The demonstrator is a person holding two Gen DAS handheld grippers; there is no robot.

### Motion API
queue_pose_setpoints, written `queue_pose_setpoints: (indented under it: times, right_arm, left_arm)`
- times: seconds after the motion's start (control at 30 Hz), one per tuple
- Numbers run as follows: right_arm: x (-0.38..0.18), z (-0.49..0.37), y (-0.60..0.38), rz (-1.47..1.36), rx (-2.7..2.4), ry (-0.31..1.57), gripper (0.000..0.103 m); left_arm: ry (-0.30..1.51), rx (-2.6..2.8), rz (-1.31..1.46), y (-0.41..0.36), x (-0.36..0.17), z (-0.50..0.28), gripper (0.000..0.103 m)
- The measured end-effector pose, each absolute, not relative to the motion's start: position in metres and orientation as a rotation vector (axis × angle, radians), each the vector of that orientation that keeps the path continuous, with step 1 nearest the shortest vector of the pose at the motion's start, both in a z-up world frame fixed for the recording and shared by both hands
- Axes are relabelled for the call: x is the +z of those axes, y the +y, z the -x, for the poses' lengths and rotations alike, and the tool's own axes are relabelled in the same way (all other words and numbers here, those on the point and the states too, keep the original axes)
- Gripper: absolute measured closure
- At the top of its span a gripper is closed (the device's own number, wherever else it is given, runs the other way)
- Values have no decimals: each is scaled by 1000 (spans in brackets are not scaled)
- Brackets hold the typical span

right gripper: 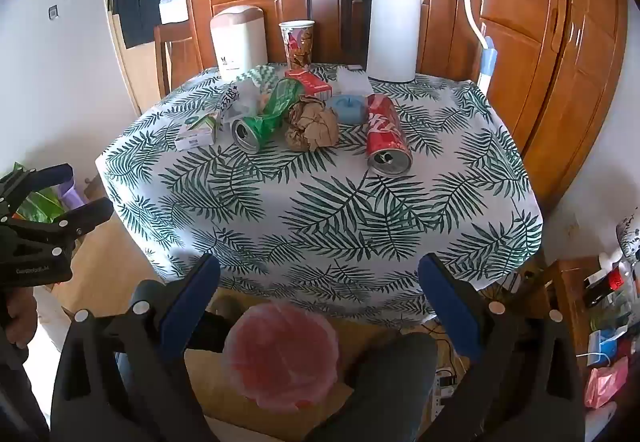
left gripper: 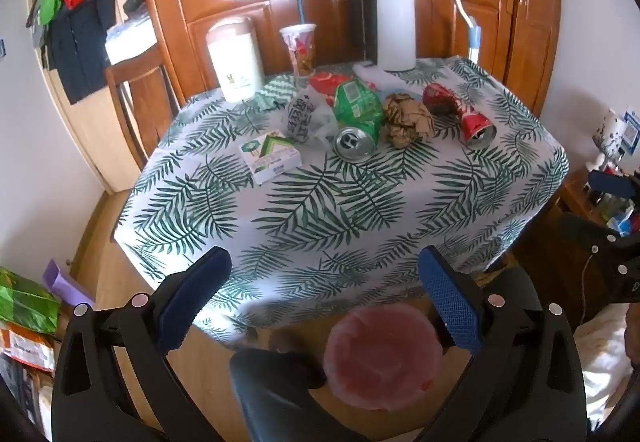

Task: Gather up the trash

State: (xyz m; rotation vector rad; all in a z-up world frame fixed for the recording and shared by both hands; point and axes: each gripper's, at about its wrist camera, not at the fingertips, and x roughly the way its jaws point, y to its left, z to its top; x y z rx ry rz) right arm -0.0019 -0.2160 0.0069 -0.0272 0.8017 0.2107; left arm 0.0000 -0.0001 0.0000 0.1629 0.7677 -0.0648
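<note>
Left claw (right gripper: 80,193) beside leaf-print table (right gripper: 320,209)

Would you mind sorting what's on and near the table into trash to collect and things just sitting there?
For the job:
green can
red can
crumpled brown paper
plastic bag
small carton
pink-lined bin

Just lying about:
white kettle
paper cup
white canister

The right gripper (right gripper: 320,294) hangs with its blue-padded jaws wide apart above a pink-lined round bin (right gripper: 282,356) on the floor. On the leaf-print tablecloth (right gripper: 320,209) lie a crushed red can (right gripper: 386,137), a crumpled brown paper ball (right gripper: 312,125) and a crushed green can (right gripper: 266,119).
</note>
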Motion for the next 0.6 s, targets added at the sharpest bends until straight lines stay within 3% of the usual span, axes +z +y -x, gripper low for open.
queue_pose_setpoints:
  times: [0.6]
  right_arm:
    - [4, 0, -213, 37, 210, 805, 5]
  left_arm:
    - [770, -63, -160, 0, 0, 0, 6]
